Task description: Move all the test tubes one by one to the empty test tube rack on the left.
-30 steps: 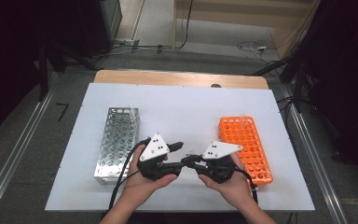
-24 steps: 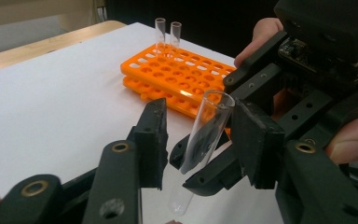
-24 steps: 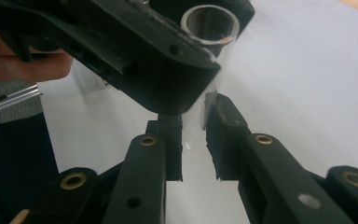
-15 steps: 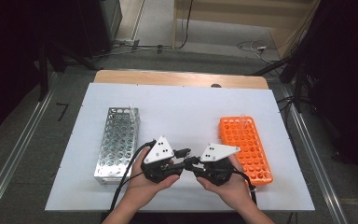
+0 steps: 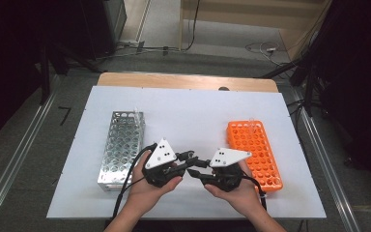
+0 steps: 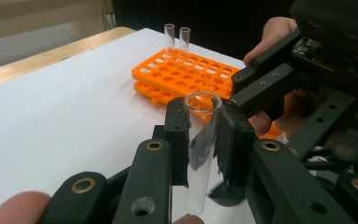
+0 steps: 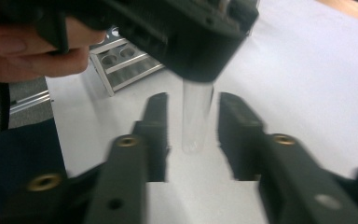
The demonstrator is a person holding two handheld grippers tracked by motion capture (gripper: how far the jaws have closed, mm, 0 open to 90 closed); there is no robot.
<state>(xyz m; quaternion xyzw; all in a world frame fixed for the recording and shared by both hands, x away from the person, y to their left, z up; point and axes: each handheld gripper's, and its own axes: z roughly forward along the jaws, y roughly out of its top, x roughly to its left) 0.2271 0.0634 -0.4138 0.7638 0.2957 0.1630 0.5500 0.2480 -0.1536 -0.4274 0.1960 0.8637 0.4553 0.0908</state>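
**Claws meet over a glass tube, hand-over looks set up**

Left claw [image 6: 200, 140] is clenched on a clear glass tube [image 6: 199, 149], held upright, open mouth up, jaws gripping just under the rim. Right claw [image 7: 191, 135] is released, jaws spread either side of the tube's lower end, not touching it. Looks like a pass from left to right: the upper grip leaves the bottom free to take. Both meet near the desk's front edge, middle. Metal rack [image 5: 122, 147] sits toward the left edge, orange rack [image 5: 255, 150] toward the right, two tubes [image 6: 177, 39] standing at its far end. White desk [image 5: 193, 111], wooden strip along the back, dark room, cables on the floor.
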